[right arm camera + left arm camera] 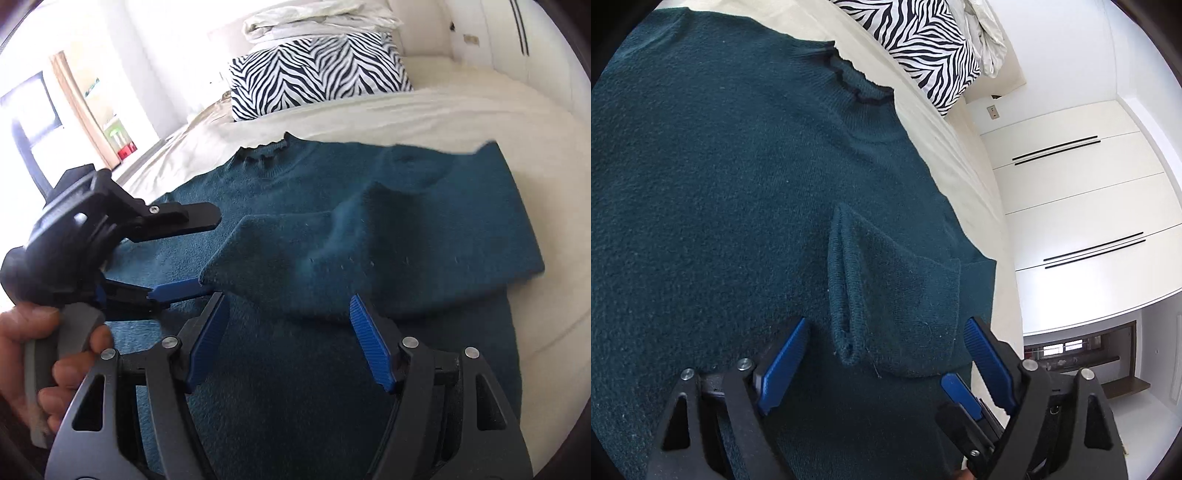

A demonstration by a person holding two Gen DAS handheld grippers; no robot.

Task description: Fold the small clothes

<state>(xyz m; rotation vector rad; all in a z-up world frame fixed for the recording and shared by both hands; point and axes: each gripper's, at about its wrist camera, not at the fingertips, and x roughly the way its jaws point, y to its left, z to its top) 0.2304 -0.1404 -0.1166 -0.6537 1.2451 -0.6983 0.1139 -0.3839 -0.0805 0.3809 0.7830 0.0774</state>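
A dark teal knit sweater [720, 177] lies flat on the bed, its frilled collar [262, 155] toward the pillow. One sleeve [332, 251] is folded across the body. Its cuff [849, 343] lies between the blue pads of my left gripper [888, 328], which stands open and does not press it. In the right wrist view the left gripper [208, 251] comes in from the left in a person's hand [70, 354], with the cuff's corner at its lower finger. My right gripper [288, 306] is open just short of the folded sleeve's near edge, with nothing held.
The cream bed sheet [424, 110] shows beyond and to the right of the sweater. A zebra-striped pillow [314, 74] and white folded bedding [317, 18] lie at the head. White wardrobe doors [1071, 192] stand beside the bed, and a doorway [85, 96] is at far left.
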